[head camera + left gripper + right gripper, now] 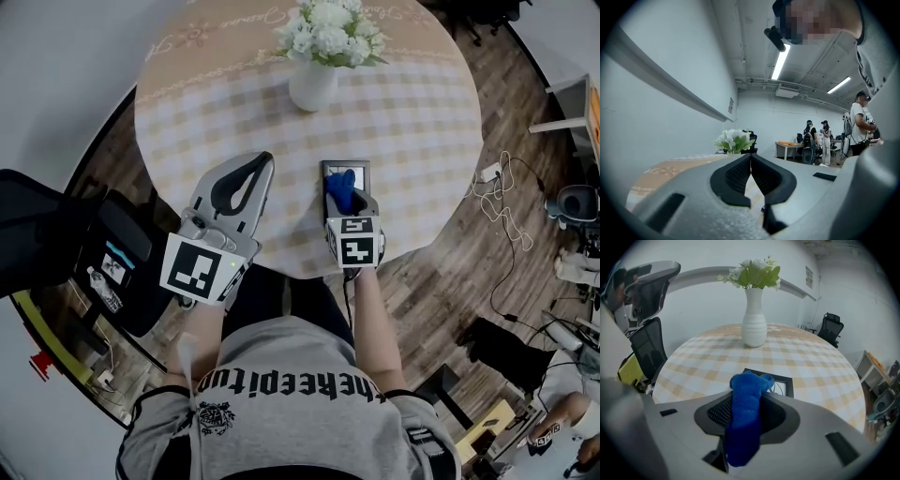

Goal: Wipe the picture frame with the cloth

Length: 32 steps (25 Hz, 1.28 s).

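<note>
A dark picture frame point(346, 172) point(783, 383) lies flat on the round checked table point(412, 112), near its front edge. My right gripper point(343, 192) point(749, 401) hovers over the frame's near end, shut on a blue cloth point(341, 190) point(745, 416) that sticks up between its jaws. My left gripper point(264, 161) point(751, 157) is to the left of the frame, raised over the table edge and tilted up. Its jaws meet at the tips with nothing between them.
A white vase point(312, 84) point(753, 324) of white flowers point(733, 140) stands mid-table beyond the frame. A black chair point(122, 262) sits at the left, cables point(502, 202) trail on the wooden floor at right. People stand by desks point(820, 140) far off.
</note>
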Motion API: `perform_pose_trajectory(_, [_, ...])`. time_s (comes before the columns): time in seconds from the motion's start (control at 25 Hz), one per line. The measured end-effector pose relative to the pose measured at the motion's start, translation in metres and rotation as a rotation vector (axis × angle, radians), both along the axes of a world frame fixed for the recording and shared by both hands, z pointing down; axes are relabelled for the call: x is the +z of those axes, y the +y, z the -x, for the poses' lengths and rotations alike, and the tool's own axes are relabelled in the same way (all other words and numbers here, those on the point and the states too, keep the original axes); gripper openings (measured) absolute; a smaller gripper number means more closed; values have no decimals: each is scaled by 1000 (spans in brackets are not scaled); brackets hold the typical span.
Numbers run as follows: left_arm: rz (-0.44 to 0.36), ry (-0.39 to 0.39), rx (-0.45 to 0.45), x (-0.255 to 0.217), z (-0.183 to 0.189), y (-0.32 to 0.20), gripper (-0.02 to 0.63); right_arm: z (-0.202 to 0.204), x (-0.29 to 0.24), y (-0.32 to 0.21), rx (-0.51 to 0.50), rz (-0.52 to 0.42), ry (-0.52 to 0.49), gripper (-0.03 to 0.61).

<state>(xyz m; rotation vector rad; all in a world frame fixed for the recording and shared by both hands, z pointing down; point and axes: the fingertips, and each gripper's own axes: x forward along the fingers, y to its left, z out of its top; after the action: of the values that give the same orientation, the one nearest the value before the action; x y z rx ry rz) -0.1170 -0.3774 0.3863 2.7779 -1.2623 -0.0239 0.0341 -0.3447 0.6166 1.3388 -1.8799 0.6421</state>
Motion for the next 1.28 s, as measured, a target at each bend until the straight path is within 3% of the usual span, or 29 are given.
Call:
perform_pose_trajectory(0.96, [-5,3,-1,-4,-17,15,15,11,-1,39,-90,12,-20,150])
perform_pose_trajectory(1.28, [-11,-3,-4,-7,-26,21,15,-11,-1,39,-64,-1,-7,150])
